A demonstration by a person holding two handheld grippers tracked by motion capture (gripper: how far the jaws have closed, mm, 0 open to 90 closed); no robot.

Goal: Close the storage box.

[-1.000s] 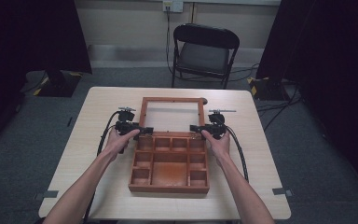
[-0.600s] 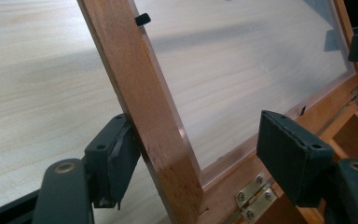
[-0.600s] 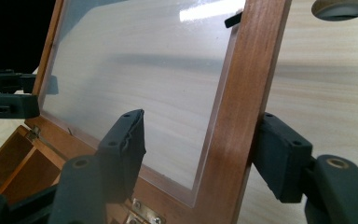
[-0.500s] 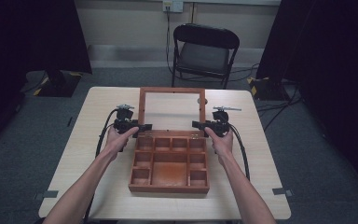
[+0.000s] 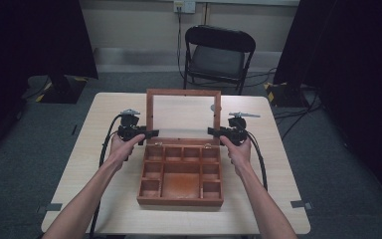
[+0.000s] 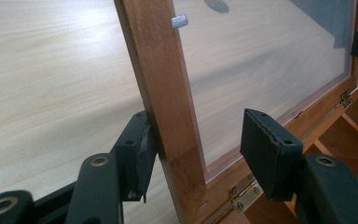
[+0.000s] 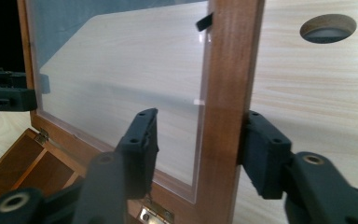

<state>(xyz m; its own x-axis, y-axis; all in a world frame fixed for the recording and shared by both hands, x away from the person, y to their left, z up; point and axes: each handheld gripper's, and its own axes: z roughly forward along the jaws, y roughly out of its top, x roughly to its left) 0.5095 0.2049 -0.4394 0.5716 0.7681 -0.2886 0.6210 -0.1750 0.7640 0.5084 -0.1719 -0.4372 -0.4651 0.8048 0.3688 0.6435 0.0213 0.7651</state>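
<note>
A brown wooden box [image 5: 179, 201] with several compartments sits mid-table, and its glass-paned lid [image 5: 183, 93] stands nearly upright on brass hinges [image 6: 242, 193]. My left gripper [image 5: 151, 133] straddles the lid's left rail [image 6: 161, 84]. Its jaws have just been closing; one pad [image 6: 142, 149] touches the rail's outer side and the other pad [image 6: 268, 149] stands off over the glass. My right gripper [image 5: 213, 131] straddles the right rail [image 7: 230, 70], jaws also just closing. There the outer pad [image 7: 261, 149] lies against the wood and the inner pad [image 7: 142, 144] is clear of the pane.
The light wooden table [image 5: 104, 114] has a round cable hole [image 7: 327, 28] behind the lid. A black folding chair [image 5: 219, 55] stands beyond the far edge. Cables trail from both grippers along the person's forearms. Dark curtains flank the room.
The lid's top edge has swung up, so the lid stands more upright. Both hands rose slightly with it, and both pairs of jaws have narrowed around the side rails.
</note>
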